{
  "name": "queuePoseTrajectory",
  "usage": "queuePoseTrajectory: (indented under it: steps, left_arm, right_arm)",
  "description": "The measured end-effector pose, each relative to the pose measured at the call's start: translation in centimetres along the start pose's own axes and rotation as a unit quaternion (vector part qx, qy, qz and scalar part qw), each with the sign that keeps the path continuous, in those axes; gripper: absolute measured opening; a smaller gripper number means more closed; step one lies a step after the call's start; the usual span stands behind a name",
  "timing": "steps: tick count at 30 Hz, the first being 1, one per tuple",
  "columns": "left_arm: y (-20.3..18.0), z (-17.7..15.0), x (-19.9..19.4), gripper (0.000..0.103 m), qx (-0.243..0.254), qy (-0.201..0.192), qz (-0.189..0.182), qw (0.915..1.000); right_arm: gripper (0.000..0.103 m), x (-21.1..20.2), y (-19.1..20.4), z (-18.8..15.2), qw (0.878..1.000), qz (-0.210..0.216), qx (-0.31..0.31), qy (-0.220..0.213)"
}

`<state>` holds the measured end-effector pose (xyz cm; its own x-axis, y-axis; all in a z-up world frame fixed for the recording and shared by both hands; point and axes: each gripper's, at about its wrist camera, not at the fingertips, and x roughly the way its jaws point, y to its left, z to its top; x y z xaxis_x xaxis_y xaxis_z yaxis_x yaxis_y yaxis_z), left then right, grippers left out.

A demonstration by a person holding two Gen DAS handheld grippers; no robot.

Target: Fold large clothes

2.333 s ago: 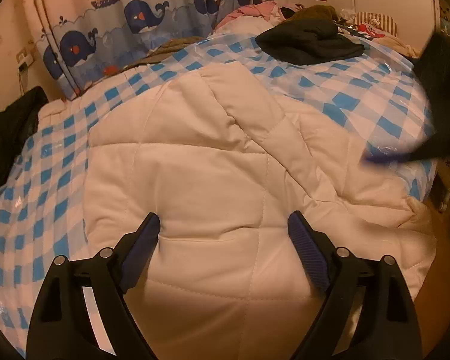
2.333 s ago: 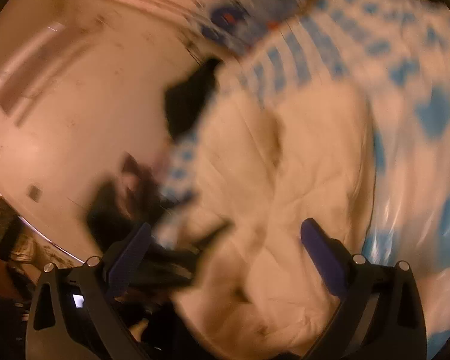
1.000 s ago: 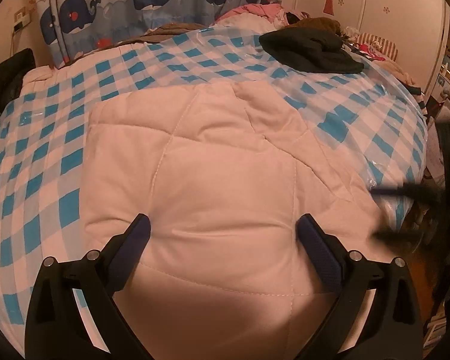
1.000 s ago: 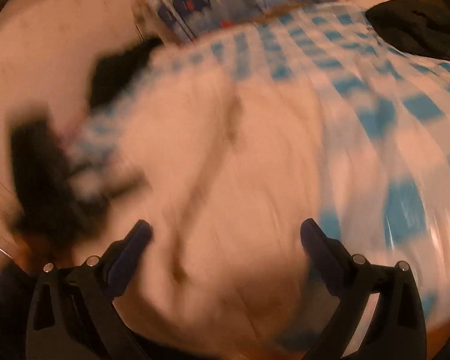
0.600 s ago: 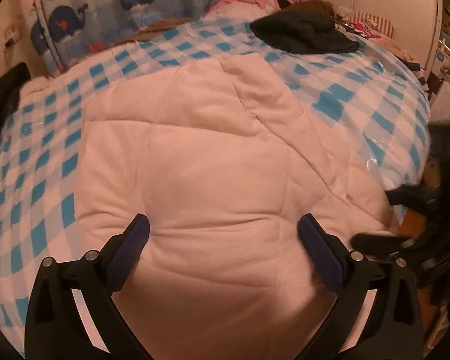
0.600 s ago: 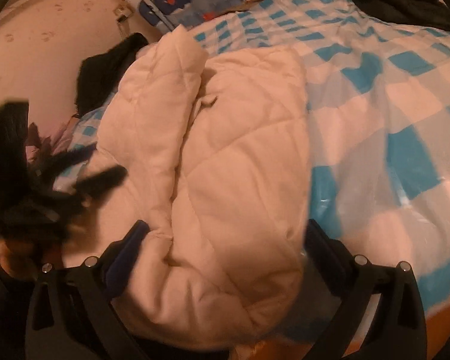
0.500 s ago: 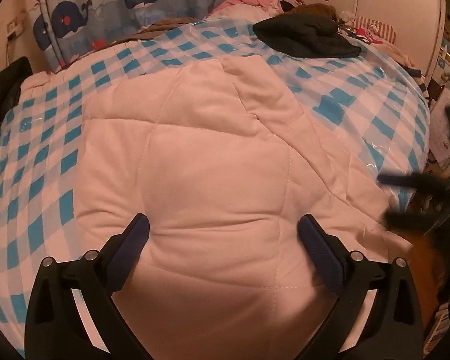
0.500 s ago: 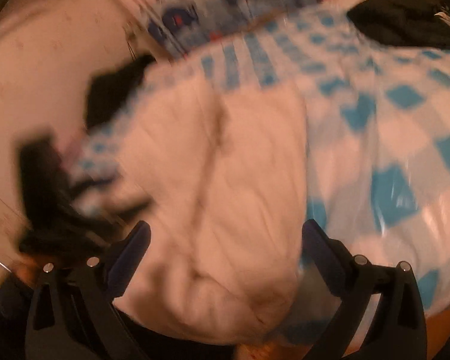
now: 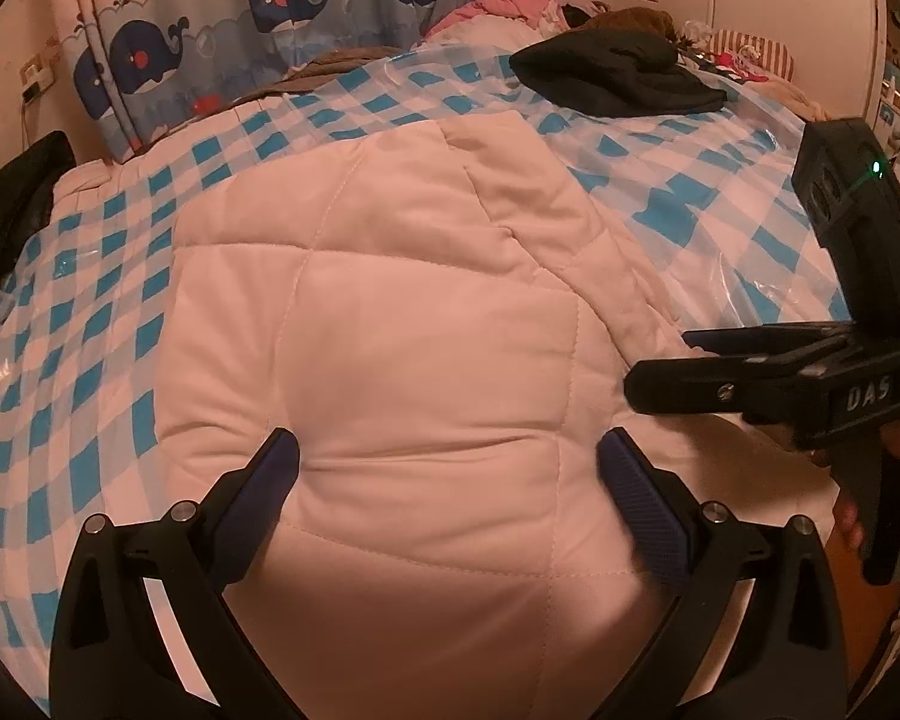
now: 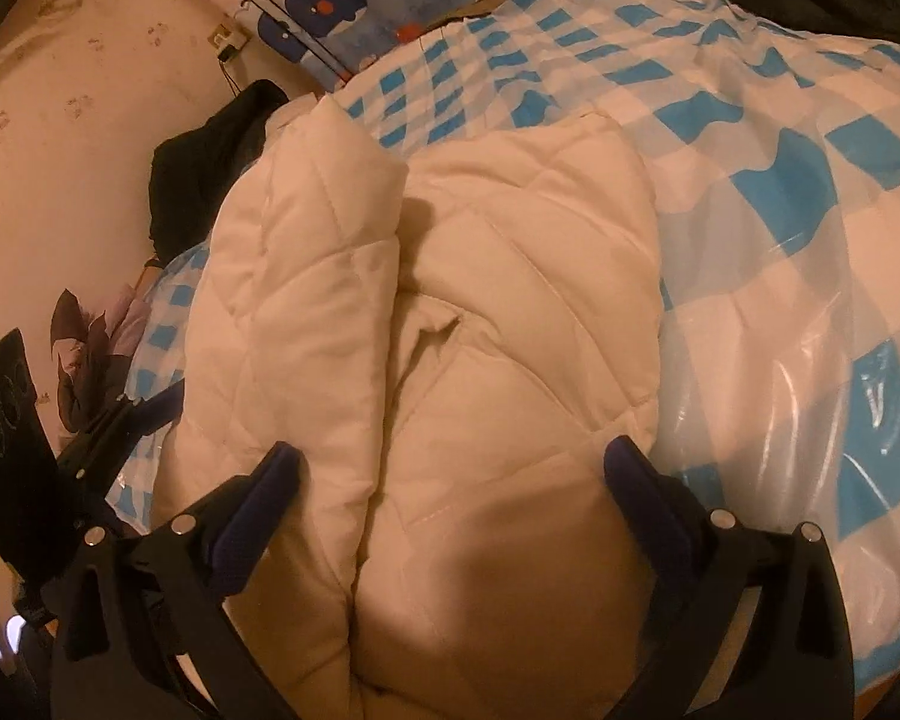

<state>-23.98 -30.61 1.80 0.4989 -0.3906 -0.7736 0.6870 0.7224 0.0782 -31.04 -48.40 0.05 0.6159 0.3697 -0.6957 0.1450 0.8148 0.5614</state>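
A white quilted jacket point(image 9: 426, 324) lies on the blue-checked plastic bed cover point(image 9: 90, 324). In the left wrist view my left gripper point(image 9: 448, 462) hovers open over the jacket's near end, with nothing between its fingers. My right gripper point(image 9: 660, 360) comes in from the right, level with the jacket's right edge. In the right wrist view the jacket point(image 10: 510, 312) shows one padded side point(image 10: 306, 276) folded up along its left. There my right gripper point(image 10: 453, 468) is open above the near part of the jacket. My left gripper point(image 10: 138, 414) shows at the far left.
A black garment point(image 9: 618, 78) lies at the far side of the bed, with a heap of pink and brown clothes point(image 9: 510, 6) behind it. The whale curtain point(image 9: 270, 12) hangs at the back. Another dark garment point(image 10: 210, 162) sits by the wall. The bed edge drops off at the right.
The right gripper was swinging about and blurred; it now holds still at the jacket's right edge. The left gripper has stayed open over the jacket, almost unmoved.
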Motion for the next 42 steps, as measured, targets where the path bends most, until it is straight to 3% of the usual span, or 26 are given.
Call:
queuePoseTrajectory:
  steps: [7,10,12,15,23,29,32,34,36,37,39,40,42]
  left_arm:
    - [0.0,-0.1,-0.1,0.096,0.001,-0.008,0.003,1.0]
    - [0.1,-0.2,-0.1,0.096,0.001,-0.011,0.002,0.9999]
    - [0.1,-0.2,-0.1,0.096,0.001,-0.012,0.002,0.9999]
    - [0.1,-0.3,-0.1,0.096,0.001,-0.017,0.005,0.9998]
    - [0.4,-0.5,-0.1,0.096,0.002,-0.024,0.004,0.9997]
    - [1.2,-0.6,-0.2,0.096,-0.005,-0.027,-0.01,0.9996]
    - [1.2,-0.5,-0.3,0.096,-0.006,-0.025,-0.013,0.9996]
    - [2.0,-0.3,-1.0,0.095,-0.014,-0.024,-0.046,0.9986]
    - [4.7,-0.6,-3.0,0.095,-0.074,-0.042,-0.097,0.9916]
    - [7.7,-1.1,-4.2,0.095,-0.139,-0.05,-0.113,0.9825]
    - [11.5,-2.3,-4.7,0.095,-0.216,-0.052,-0.124,0.967]
    - [14.1,-3.3,-4.1,0.095,-0.266,-0.039,-0.135,0.9538]
    - [16.5,-4.6,-1.6,0.095,-0.315,0.002,-0.165,0.9346]
  right_arm:
    - [0.097,-3.2,3.0,3.7,0.997,0.011,-0.024,-0.071]
    - [0.097,-1.7,3.2,5.9,0.997,0.003,-0.016,-0.07]
    - [0.097,1.2,2.4,6.6,0.999,-0.016,-0.002,-0.043]
    - [0.098,5.1,0.5,6.1,1.0,-0.005,0.018,-0.021]
    - [0.098,4.3,0.5,5.8,1.0,-0.005,0.011,-0.019]
    - [0.097,-1.4,2.4,3.4,0.998,0.003,-0.001,-0.061]
    - [0.098,1.2,2.0,1.3,0.998,-0.055,-0.024,-0.001]
    - [0.098,1.7,0.9,0.7,0.999,-0.024,-0.013,-0.017]
    - [0.098,1.4,0.4,0.7,1.0,-0.016,-0.001,-0.016]
    - [0.098,1.4,0.6,0.7,1.0,-0.02,-0.004,-0.017]
    - [0.098,1.5,0.6,0.8,1.0,-0.02,-0.004,-0.017]
    - [0.098,1.6,0.5,0.8,1.0,-0.016,-0.002,-0.016]
    - [0.098,1.6,1.0,0.4,1.0,-0.017,-0.001,-0.02]
